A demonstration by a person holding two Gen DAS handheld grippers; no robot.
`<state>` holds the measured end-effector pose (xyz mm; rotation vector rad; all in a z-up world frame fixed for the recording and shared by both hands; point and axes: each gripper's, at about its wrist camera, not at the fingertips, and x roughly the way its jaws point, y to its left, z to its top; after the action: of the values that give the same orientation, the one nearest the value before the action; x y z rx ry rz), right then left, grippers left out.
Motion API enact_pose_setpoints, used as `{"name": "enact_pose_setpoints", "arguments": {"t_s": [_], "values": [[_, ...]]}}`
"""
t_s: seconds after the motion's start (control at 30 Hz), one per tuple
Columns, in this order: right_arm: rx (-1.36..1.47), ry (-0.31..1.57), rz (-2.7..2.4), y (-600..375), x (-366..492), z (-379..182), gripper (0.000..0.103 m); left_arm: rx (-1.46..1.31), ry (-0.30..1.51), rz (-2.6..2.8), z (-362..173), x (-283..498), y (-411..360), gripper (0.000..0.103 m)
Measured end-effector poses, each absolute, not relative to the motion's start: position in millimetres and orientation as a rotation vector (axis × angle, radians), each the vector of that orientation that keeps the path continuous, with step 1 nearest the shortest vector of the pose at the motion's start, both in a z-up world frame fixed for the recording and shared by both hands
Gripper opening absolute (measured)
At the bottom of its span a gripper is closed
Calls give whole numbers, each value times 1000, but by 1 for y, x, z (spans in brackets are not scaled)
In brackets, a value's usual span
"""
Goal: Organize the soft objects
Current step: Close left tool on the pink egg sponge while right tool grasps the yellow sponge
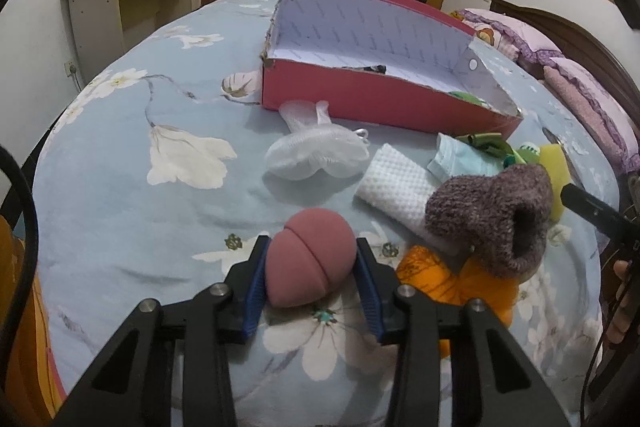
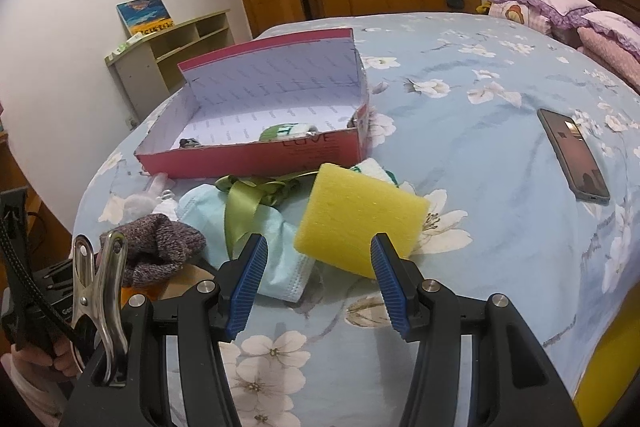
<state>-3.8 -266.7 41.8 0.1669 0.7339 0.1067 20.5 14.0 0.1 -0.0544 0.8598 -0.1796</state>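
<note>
Pink cardboard forms the landmark: an open box [image 2: 256, 157] on the flowered blue bed [image 2: 500, 227], with a green-and-white rolled item [image 2: 286, 131] lying inside near its front wall. In front of the box the soft things lie scattered. A dusty-rose sponge [image 1: 310, 259], egg-shaped with a groove, sits farthest from the box between the blue pads of the left claw [image 1: 311, 281]; the pads press against its sides, so that claw grips it. A white mesh pouf [image 1: 316, 151] lies just in front of the box, a white waffle cloth [image 1: 394, 183] beside it, and a grey-purple knitted sock [image 1: 490, 215] over an orange cloth [image 1: 460, 279]. A pale blue face mask [image 2: 280, 247] and a green ribbon [image 2: 244, 203] lie close to the box's front wall. The right claw [image 2: 318, 259] stands open, its pads at either side of a yellow sponge [image 2: 356, 223] without clearly pressing it. A phone [image 2: 572, 159] lies well to the right of the box.
</note>
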Motion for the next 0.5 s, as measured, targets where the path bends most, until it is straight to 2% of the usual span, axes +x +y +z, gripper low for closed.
{"name": "enact_pose_setpoints", "arguments": {"t_s": [0.1,0.27,0.5], "values": [[177,736,92,-270,-3,40,58,-46,857,-180,-1,20,13,42],[192,733,51,-276,0,37,75,-30,855,-176,-3,20,11,42],[222,752,5,-289,13,27,76,-23,853,-172,-5,21,11,42]]}}
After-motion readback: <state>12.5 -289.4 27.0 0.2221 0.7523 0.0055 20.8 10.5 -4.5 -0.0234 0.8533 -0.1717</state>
